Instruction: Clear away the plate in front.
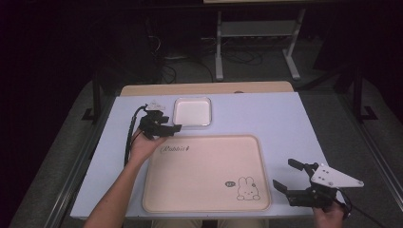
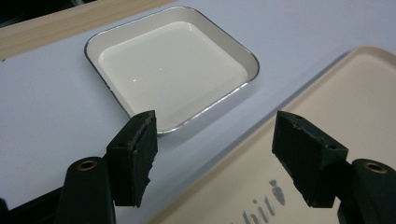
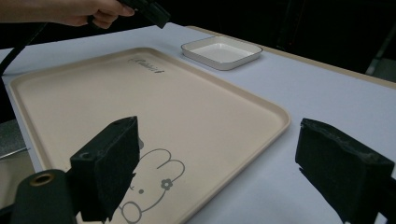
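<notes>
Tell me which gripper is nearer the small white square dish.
Left. The left gripper hovers just off the white dish, at its near-left corner, jaws open. The right gripper is far off, beyond the beige tray's right edge.

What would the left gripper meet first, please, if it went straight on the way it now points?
Probably the near rim of the white dish: the open left gripper aims at it with bare table between. How far off it is stays unclear.
</notes>
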### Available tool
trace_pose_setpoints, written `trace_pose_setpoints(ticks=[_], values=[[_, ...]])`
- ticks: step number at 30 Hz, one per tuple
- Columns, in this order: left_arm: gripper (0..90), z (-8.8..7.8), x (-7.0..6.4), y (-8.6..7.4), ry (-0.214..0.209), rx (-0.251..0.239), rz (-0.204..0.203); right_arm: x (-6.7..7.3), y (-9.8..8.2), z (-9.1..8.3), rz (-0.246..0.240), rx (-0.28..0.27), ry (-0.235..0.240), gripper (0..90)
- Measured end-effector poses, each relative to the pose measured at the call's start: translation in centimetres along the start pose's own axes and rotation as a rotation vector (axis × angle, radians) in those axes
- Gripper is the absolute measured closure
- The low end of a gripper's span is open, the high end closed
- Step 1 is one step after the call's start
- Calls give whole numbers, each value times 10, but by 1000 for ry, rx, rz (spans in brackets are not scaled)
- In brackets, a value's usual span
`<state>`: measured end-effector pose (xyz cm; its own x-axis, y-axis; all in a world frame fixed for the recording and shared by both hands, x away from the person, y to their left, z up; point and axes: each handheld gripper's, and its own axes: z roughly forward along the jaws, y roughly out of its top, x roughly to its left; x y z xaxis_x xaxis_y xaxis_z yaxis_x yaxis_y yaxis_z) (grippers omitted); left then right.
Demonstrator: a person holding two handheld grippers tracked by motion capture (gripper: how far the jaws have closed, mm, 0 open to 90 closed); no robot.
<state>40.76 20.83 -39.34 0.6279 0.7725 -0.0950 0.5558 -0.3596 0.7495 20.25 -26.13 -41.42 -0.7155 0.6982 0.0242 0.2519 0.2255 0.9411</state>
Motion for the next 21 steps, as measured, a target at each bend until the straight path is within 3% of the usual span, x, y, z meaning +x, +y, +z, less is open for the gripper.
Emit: trace_pose_setpoints(ticks=[17, 21], values=[[334, 25, 22, 34, 59, 43, -50, 0, 0, -1, -2, -6, 0, 129], [366, 30, 29, 35, 75, 30, -95, -1, 0, -1, -1, -5, 0, 129]])
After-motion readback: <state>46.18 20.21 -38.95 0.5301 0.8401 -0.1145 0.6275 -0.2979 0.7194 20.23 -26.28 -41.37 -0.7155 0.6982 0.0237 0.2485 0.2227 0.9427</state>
